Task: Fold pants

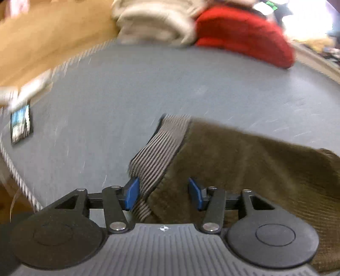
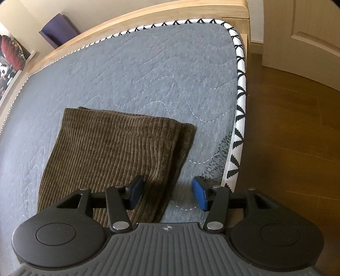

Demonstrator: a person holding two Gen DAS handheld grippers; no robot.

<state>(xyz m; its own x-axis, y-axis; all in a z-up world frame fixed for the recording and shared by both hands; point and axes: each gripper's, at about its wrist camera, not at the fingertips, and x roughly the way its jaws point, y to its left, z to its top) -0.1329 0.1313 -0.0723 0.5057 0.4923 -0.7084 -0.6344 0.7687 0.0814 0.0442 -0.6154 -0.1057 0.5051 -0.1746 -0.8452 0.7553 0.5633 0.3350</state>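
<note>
Brown corduroy pants [image 1: 244,165] with a grey striped waistband [image 1: 161,146] lie on the grey quilted mattress [image 1: 127,89]. My left gripper [image 1: 163,194] is open just above the waistband end, its blue pads [image 1: 132,193] astride the band's edge. In the right wrist view the leg end of the pants [image 2: 110,152] lies flat, the two legs stacked. My right gripper [image 2: 167,194] is open over the legs' right edge, one pad [image 2: 136,192] above the cloth, the other over the mattress [image 2: 170,70].
A red garment [image 1: 244,34] and a folded cream garment [image 1: 153,23] sit at the mattress's far side. A dark card [image 1: 21,125] lies at the left. The wooden bed frame [image 2: 127,19], patterned mattress edge [image 2: 239,102], wooden floor [image 2: 297,138] and a door [image 2: 308,31] bound the right.
</note>
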